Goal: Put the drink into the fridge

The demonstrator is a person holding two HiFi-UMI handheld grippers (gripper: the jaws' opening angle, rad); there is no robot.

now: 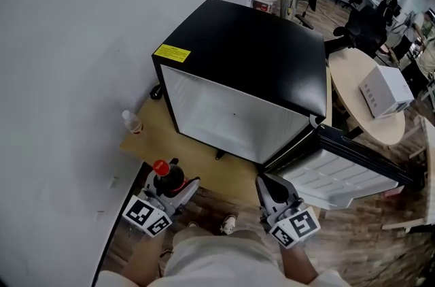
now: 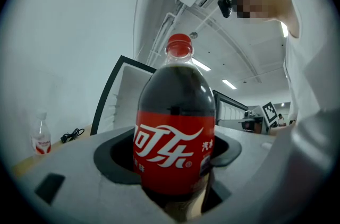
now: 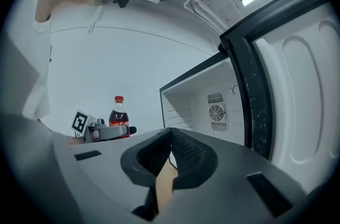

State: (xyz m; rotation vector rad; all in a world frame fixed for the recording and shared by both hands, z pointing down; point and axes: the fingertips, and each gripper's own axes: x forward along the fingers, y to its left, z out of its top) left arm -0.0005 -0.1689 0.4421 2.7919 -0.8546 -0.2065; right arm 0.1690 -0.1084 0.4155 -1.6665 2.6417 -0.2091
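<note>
A cola bottle (image 1: pixel 166 177) with a red cap and red label stands upright between the jaws of my left gripper (image 1: pixel 173 186), which is shut on its body. In the left gripper view the bottle (image 2: pixel 175 132) fills the middle, with the jaws hugging both sides. The black mini fridge (image 1: pixel 245 54) stands ahead on a wooden platform, its door (image 1: pixel 340 173) swung open to the right and its white inside (image 1: pixel 231 112) showing. My right gripper (image 1: pixel 266 182) hangs in front of the door, shut with nothing in it. From the right gripper view I see the fridge's inside (image 3: pixel 207 106) and the bottle (image 3: pixel 118 118) at left.
A small water bottle (image 1: pixel 132 121) stands on the wooden platform (image 1: pixel 156 136) by the white wall at left. A round table (image 1: pixel 360 68) with a white box (image 1: pixel 385 90) is right of the fridge. People and office chairs are far behind.
</note>
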